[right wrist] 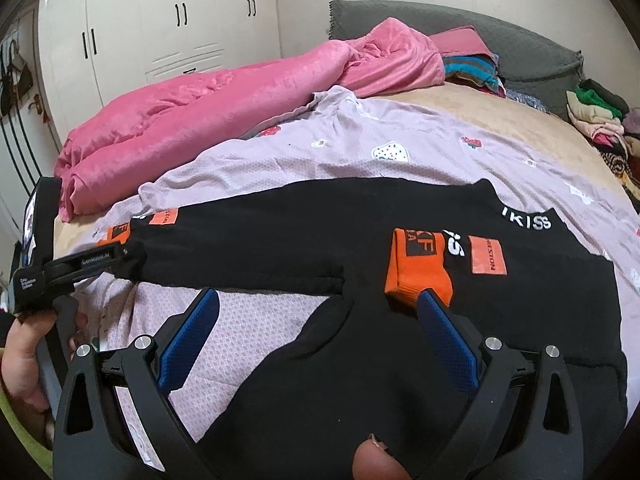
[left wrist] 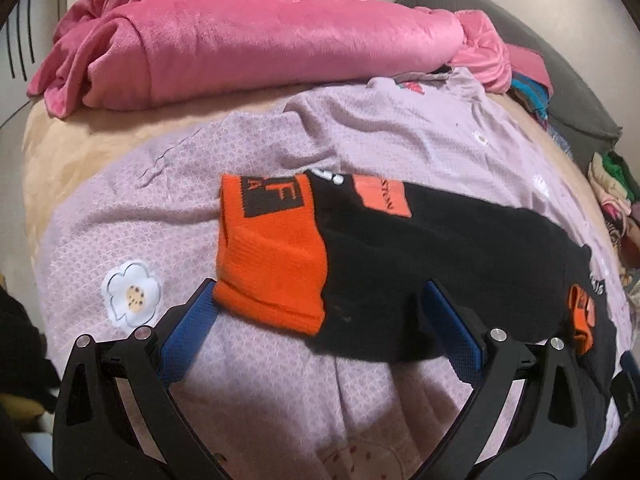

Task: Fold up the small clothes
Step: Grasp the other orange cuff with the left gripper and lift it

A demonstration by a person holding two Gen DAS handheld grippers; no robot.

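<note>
1 black garment [right wrist: 360,240] with 2 orange cuffs [right wrist: 418,268] and 2 orange patches [right wrist: 488,256] is counted. 1 lilac garment [right wrist: 400,160] is seen beneath it. 1 pink blanket [right wrist: 192,108], 1 grey pillow [right wrist: 500,48] and 1 bed [right wrist: 500,120] are counted. 2 claws [right wrist: 318,322] are visible, and 1 pile of clothes [right wrist: 600,120].

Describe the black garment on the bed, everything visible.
The black garment looks like a soft knit top with orange ribbed cuffs, orange patches and white "KISS" lettering. It lies flat on a lilac cloth on the bed, both sleeves folded in so the cuffs rest on the body. The left gripper and right gripper are open at its near edge.
</note>
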